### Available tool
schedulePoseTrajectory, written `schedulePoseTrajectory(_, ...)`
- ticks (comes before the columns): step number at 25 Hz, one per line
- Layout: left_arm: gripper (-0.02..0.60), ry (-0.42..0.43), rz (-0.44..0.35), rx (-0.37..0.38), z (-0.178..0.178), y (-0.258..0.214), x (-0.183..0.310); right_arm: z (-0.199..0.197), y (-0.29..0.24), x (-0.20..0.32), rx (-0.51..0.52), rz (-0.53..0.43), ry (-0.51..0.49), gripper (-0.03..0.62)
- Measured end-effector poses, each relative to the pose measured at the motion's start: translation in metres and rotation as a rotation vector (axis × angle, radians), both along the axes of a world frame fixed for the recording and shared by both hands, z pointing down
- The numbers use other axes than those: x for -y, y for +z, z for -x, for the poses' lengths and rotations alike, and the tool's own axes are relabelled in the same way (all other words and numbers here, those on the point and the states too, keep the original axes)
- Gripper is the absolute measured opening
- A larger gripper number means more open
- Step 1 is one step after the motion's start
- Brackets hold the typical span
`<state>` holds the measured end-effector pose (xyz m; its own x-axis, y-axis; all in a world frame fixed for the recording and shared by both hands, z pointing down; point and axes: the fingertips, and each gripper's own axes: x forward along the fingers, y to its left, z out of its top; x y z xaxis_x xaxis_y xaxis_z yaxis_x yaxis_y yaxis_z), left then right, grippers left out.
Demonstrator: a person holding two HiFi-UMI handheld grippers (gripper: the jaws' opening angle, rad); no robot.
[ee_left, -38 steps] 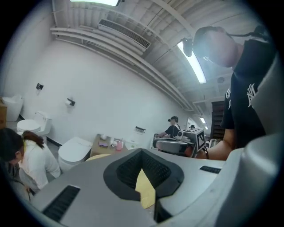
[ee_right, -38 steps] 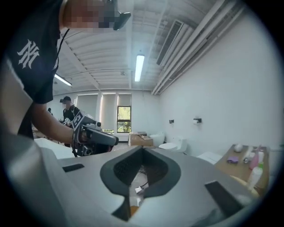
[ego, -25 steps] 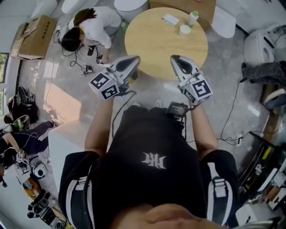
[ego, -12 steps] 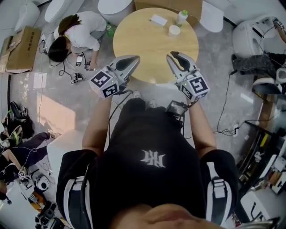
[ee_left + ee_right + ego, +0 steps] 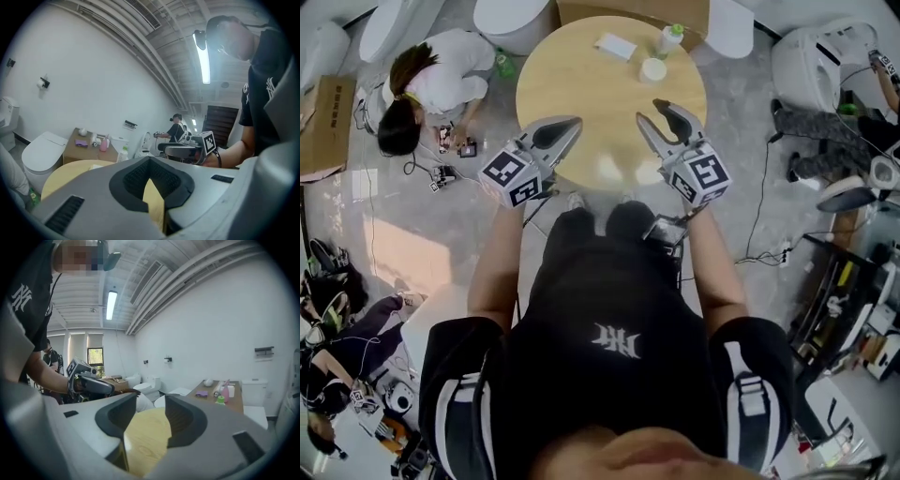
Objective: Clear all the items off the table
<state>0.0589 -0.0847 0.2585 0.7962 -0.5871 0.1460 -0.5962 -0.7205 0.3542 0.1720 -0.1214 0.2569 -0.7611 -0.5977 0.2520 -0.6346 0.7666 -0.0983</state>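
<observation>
Plainly nothing has been picked up yet: all three items sit on the far side of the round wooden table (image 5: pixel 581 94) from the person, and both tools hover over its near edge, well short of them. The left gripper (image 5: pixel 567 127) has its jaws closed together with nothing in them. The right gripper (image 5: pixel 652 112) is opening, its jaws part-way apart with only bare tabletop showing between them. The green-capped bottle (image 5: pixel 668 39) stands upright close to the table's far rim. The small white cup (image 5: pixel 653 68) is just beside it, a little nearer the table's middle, and a flat white packet (image 5: pixel 616 45) lies to their left. From where I stand, the reach is the main worry. The person has to stretch across the whole table, and a jaw coming in low or at a slant could clip the bottle and tip it. It is so close to the far rim that it could roll off. The cup and bottle stand so close together that going for one with wide jaws risks shoving the other. The packet looks thin and lies flat, so the jaws may slide it along the wood instead of gripping it, perhaps over the far edge. A person crouches on the floor (image 5: pixel 431 89) just off the table's left side, and anything knocked that way could land on them. Cables trail on the floor at the table's near side, by the holder's feet, and stepping forward could snag one.
</observation>
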Motion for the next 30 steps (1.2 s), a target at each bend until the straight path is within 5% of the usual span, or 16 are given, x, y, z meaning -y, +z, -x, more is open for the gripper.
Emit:
schedulePoseTrajectory(1, 0.012, -0.007, 0.01, 0.002, -0.005, 0.004, 0.006, -0.006, 0.005, 0.008, 0.005, 0.009, 0.0, 0.208)
schedulePoseTrajectory(6, 0.012, -0.042, 0.064, 0.023, -0.023, 0.034, 0.039, -0.03, 0.043, 0.054, 0.013, 0.043, -0.023, 0.209)
schedulePoseTrajectory(12, 0.012, -0.123, 0.136, 0.026, -0.035, 0.081, 0.07, -0.043, 0.106, 0.102, -0.002, 0.1, -0.077, 0.328)
schedulePoseTrajectory(16, 0.012, -0.126, 0.172, 0.03, -0.047, 0.103, 0.082, -0.047, 0.141, 0.127, -0.016, 0.125, -0.073, 0.352)
schedulePoseTrajectory(18, 0.012, -0.123, 0.178, 0.034, -0.052, 0.109, 0.085, -0.048, 0.157, 0.138, -0.035, 0.125, -0.07, 0.426)
schedulePoseTrajectory(21, 0.012, -0.117, 0.18, 0.044, -0.058, 0.116, 0.088, -0.049, 0.18, 0.15, -0.056, 0.128, -0.075, 0.426)
schedulePoseTrajectory(23, 0.012, -0.119, 0.185, 0.044, -0.06, 0.117, 0.087, -0.047, 0.195, 0.153, -0.073, 0.14, -0.088, 0.493)
schedulePoseTrajectory(30, 0.012, -0.118, 0.187, 0.044, -0.066, 0.119, 0.084, -0.043, 0.228, 0.16, -0.111, 0.168, -0.11, 0.494)
